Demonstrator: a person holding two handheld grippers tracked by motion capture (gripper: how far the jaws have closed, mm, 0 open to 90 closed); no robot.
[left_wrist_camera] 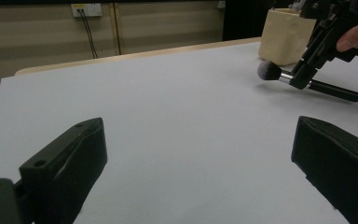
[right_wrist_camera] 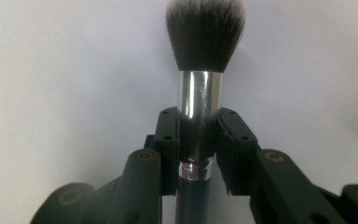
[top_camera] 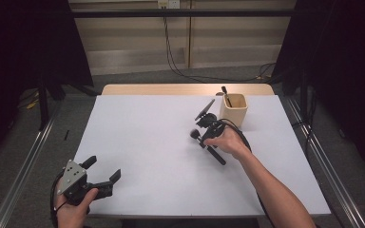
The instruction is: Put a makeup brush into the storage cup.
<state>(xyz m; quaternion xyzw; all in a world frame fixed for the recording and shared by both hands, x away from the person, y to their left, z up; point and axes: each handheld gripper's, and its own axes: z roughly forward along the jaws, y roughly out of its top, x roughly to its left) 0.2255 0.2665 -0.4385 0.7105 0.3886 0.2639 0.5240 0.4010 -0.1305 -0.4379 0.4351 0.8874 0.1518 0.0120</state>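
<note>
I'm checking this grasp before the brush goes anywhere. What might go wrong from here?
The right gripper pinches the makeup brush on its smooth metal collar, so it may slip or swivel when lifted. The long handle sticks out behind and could drag on the table. The wooden cup already holds another brush, which could block entry.

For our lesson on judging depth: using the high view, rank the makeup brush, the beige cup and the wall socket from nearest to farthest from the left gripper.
1. Makeup brush: mid-table to the right, clamped in the right gripper.
2. Beige cup: behind the brush, near the table's far edge.
3. Wall socket: on the back wall, beyond the table.

The left gripper sits at the near left corner.
</note>
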